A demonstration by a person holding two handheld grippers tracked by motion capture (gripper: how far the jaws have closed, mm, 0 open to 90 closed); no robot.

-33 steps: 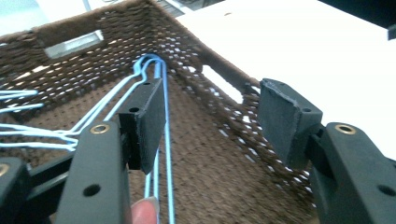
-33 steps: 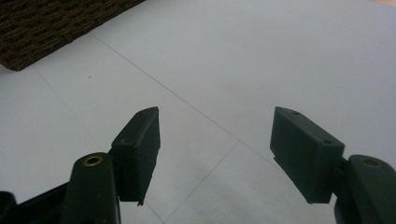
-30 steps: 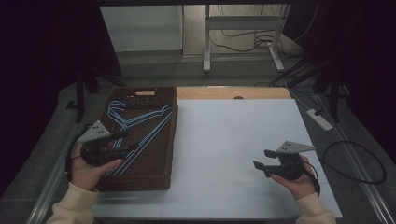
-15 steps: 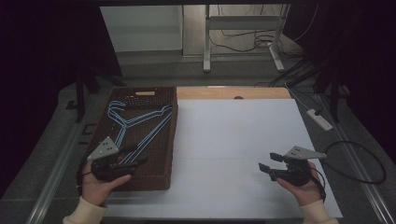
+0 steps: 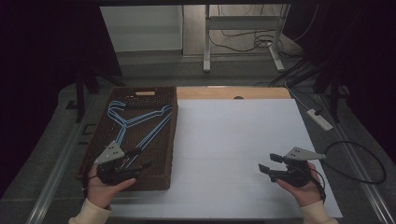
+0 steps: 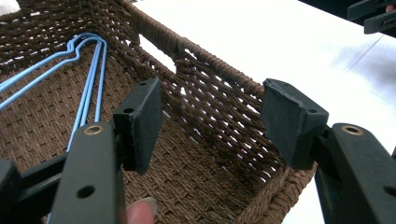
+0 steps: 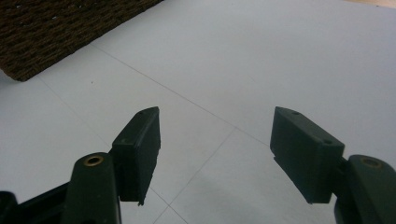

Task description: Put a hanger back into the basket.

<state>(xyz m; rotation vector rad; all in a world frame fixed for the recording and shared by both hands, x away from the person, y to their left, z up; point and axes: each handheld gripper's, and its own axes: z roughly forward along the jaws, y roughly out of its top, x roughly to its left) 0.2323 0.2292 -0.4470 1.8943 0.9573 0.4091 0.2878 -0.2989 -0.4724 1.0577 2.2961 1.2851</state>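
White table (image 5: 233,135) | wicker basket (image 5: 163,179) holds blue hangers (image 5: 135,122) | left tool (image 5: 137,161) above

White table (image 5: 233,140); brown wicker basket (image 5: 166,140) on left part.

High view looks down the table; both claw views sit close, sharing the basket (image 5: 166,140).

Hangers (image 5: 135,122) in basket (image 5: 164,138) at table's (image 5: 233,140) left side, left claw (image 5: 140,158) over basket's near end
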